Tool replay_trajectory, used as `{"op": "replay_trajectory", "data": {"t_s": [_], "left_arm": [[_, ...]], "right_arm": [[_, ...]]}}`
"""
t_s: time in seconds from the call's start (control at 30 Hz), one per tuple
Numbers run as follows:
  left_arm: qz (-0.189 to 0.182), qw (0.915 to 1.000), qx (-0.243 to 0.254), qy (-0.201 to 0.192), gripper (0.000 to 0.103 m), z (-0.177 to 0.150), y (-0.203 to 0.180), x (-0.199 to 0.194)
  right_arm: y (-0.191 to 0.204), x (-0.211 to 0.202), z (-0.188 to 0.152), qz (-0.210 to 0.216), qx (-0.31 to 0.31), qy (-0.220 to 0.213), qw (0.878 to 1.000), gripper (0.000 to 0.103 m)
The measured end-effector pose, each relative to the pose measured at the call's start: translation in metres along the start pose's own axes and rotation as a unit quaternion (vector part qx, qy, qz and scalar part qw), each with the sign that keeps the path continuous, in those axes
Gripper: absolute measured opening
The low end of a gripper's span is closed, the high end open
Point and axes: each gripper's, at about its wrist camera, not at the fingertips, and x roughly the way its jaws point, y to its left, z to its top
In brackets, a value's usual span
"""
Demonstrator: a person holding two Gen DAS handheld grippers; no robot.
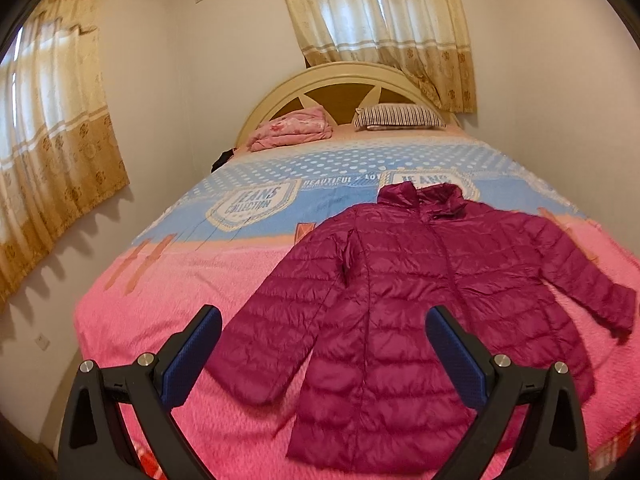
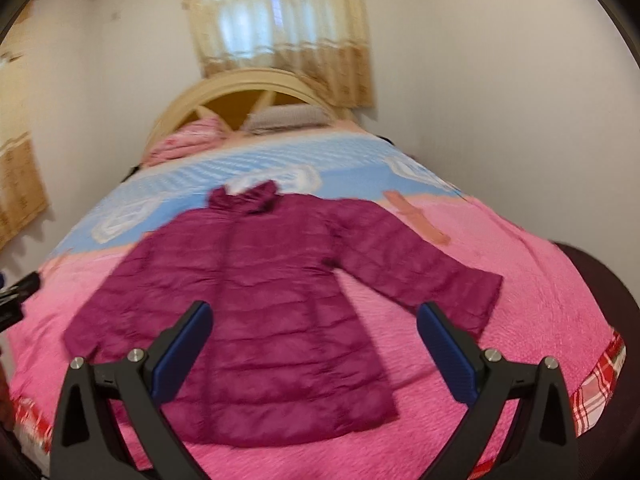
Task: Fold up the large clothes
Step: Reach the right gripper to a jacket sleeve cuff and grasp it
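A magenta quilted puffer jacket [image 1: 408, 300] lies flat and front-up on the pink bedspread, collar toward the headboard, both sleeves spread outward. In the right wrist view the same jacket [image 2: 272, 300] is blurred. My left gripper [image 1: 324, 316] hovers above the jacket's lower left part, wide open, nothing between its blue pads. My right gripper [image 2: 314, 312] hangs over the jacket's hem and right side, also wide open and holding nothing. The left gripper's black tip [image 2: 20, 292] shows at the right wrist view's left edge.
The bed [image 1: 160, 300] fills the room, with walls close on both sides. A folded pink blanket [image 1: 292, 130] and a striped pillow [image 1: 400, 117] lie by the arched headboard [image 1: 340, 76]. Curtains [image 1: 52, 128] hang left and behind. A dark rounded object [image 2: 600, 280] sits at the bed's right edge.
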Motion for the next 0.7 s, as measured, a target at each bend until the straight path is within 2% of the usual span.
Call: {"op": "replay_trajectory", "data": {"t_s": [0.2,0.4,0.53,0.6,0.7], "left_arm": [[0.009,0.9999,0.008,0.011,0.102,0.017,-0.021,0.06],[0.014,0.999,0.021,0.037,0.102,0.027,-0.046,0.125],[0.022,0.9979,0.026,0.055,0.102,0.033,-0.06,0.169],[0.033,0.9973,0.029,0.059,0.102,0.037,-0.066,0.19],[0.043,0.9959,0.031,0.072,0.102,0.04,-0.069,0.219]], "right_arm": [[-0.067,0.058,0.0,-0.054,0.063,0.043,0.996,0.103],[-0.133,0.101,-0.005,-0.123,0.115,0.085,0.982,0.103],[-0.166,0.123,-0.003,-0.136,0.147,0.102,0.974,0.102],[-0.172,0.132,-0.002,-0.136,0.152,0.113,0.972,0.094],[-0.184,0.151,-0.002,-0.135,0.16,0.133,0.969,0.088]]}}
